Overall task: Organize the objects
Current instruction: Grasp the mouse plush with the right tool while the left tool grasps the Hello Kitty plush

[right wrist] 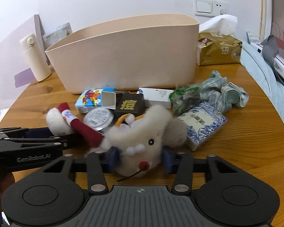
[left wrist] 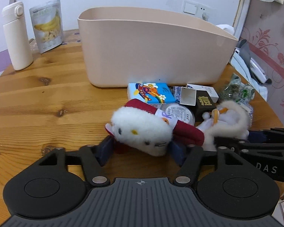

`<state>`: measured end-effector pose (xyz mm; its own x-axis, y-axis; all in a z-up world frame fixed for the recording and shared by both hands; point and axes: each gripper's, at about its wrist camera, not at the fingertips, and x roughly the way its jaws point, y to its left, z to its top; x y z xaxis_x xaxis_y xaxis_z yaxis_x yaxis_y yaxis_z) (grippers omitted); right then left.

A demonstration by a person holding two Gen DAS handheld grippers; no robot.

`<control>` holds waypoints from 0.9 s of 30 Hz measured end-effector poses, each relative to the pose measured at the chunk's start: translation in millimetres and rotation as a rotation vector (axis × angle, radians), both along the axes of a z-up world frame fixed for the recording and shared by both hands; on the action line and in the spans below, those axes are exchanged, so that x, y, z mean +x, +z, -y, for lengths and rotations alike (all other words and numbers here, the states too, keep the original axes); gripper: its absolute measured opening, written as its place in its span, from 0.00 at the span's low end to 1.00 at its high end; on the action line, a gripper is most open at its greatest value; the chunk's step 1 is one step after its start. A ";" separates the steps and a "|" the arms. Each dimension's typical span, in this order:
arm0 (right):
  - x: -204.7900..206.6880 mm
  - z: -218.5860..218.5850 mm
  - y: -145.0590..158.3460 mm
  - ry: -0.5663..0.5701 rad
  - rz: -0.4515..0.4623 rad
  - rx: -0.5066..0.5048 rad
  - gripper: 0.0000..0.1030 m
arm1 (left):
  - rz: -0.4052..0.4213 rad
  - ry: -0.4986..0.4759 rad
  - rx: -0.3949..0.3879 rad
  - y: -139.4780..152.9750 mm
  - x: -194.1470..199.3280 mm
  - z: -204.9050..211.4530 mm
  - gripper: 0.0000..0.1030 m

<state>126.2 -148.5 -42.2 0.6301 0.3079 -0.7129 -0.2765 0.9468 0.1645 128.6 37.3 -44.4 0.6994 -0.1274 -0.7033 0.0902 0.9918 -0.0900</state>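
Observation:
A white cat plush (left wrist: 140,128) with a red bow lies on the wooden table (left wrist: 47,98). My left gripper (left wrist: 141,150) stands open, its blue pads on either side of the cat's head, with a small gap at the left pad. Beside it lies a fluffy white plush with a red nose (right wrist: 142,140). My right gripper (right wrist: 140,158) is shut on that plush's head, both pads pressed into the fur. Behind both stands a beige bin (left wrist: 151,56), whose inside is hidden. From the right wrist view the left gripper (right wrist: 70,138) enters from the left, at the cat plush (right wrist: 55,121).
Between plushes and bin lie a blue tissue pack (left wrist: 151,92), a round tin (right wrist: 99,119), a black box (right wrist: 130,104), a white box (right wrist: 157,94), a blue-and-white pack (right wrist: 204,124) and a checked cloth (right wrist: 223,94). A cream bottle (left wrist: 17,37) and a banana bag (left wrist: 47,26) stand back left.

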 end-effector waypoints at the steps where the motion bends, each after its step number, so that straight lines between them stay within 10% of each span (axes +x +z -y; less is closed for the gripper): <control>1: -1.4 -1.1 0.3 0.003 0.005 -0.001 0.31 | 0.005 -0.002 0.004 0.2 -1.4 0.2 0.55; 6: -7.8 -2.3 2.6 0.006 0.012 0.000 0.24 | 0.046 -0.013 0.024 -2.7 -3.1 1.0 0.26; 11: -13.9 -0.6 4.6 0.000 0.010 -0.003 0.24 | 0.043 -0.016 0.015 -2.9 0.5 1.0 0.27; 14: -14.3 2.0 4.5 -0.004 0.003 0.004 0.24 | 0.056 -0.023 0.040 -4.4 2.2 2.7 0.38; 16: -14.7 1.2 4.8 -0.002 0.004 0.000 0.24 | 0.064 -0.020 0.093 -7.4 5.0 4.2 0.72; 18: -14.7 0.5 5.0 0.000 0.005 -0.004 0.24 | 0.082 -0.019 0.145 -11.4 8.2 3.4 0.87; 27: -11.0 2.5 2.6 -0.006 0.001 0.021 0.24 | 0.096 -0.144 0.060 -15.7 30.9 -10.2 0.89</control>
